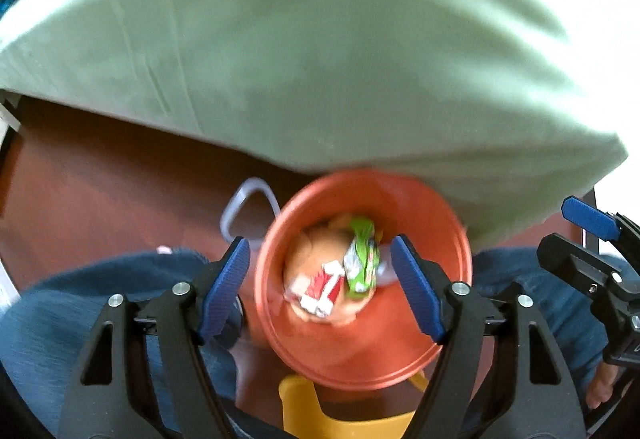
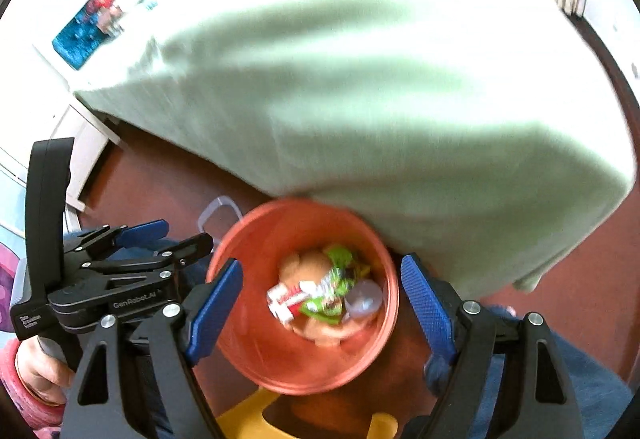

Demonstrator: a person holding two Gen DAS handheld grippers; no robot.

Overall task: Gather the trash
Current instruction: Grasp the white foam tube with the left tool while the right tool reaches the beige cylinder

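An orange bucket (image 1: 360, 371) (image 2: 248, 359) stands on the floor at the table's corner. Inside lie a green wrapper (image 1: 362, 259) (image 2: 338, 255), a red-and-white wrapper (image 1: 324, 287) (image 2: 286, 301), a clear plastic cup (image 2: 362, 299) and tan scraps. My left gripper (image 1: 320, 243) (image 2: 188, 233) hangs above the bucket, open, with nothing between its blue pads. My right gripper (image 2: 322, 265) (image 1: 576, 239) hovers beside it over the same bucket, also open and holding nothing. Both views are blurred.
A table under a pale green cloth (image 1: 320, 59) (image 2: 360, 99) overhangs the bucket's far side. A yellow plastic object (image 1: 304, 411) (image 2: 248, 415) sits just below the bucket, a clear plastic loop (image 1: 244, 207) to its left. The person's jeans (image 1: 60, 319) flank it; the floor (image 1: 100, 199) is reddish brown.
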